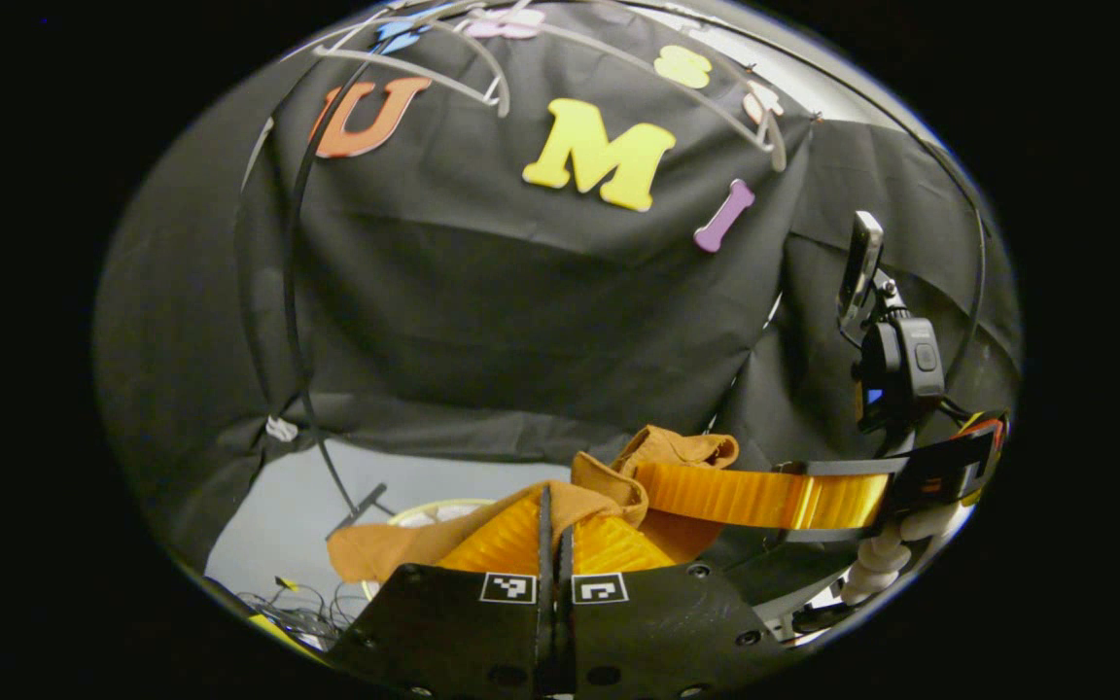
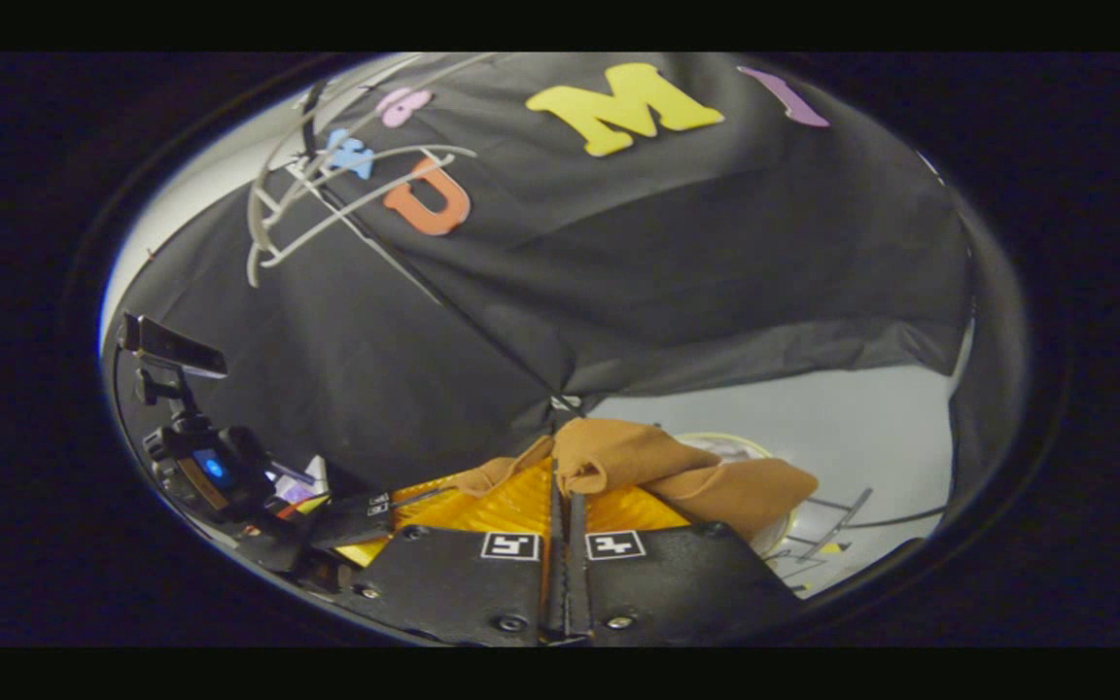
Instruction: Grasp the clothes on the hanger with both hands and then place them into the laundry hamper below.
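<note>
A brown garment point(image 1: 390, 547) hangs bunched between both grippers, low over the floor. In the left gripper view my left gripper point(image 1: 552, 494) is shut with a fold of that cloth pinched between its fingers. The right gripper point(image 1: 652, 483) reaches in from the right and grips the garment's other bunched end. In the right gripper view my right gripper point(image 2: 561, 483) is shut on the brown garment point(image 2: 686, 472), which drapes off to the right. The left gripper point(image 2: 375, 507) shows at lower left. The pale round rim of the laundry hamper point(image 1: 438, 507) point(image 2: 737, 445) lies just beyond and below the cloth.
A black clothes rack pole point(image 1: 294, 292) stands left, with pale bare hangers point(image 1: 414, 83) point(image 2: 327, 199) high overhead. Grey floor point(image 1: 307, 496) point(image 2: 852, 428) surrounds the hamper, with the rack's foot point(image 2: 837, 515) and loose cables point(image 1: 302, 608) on it.
</note>
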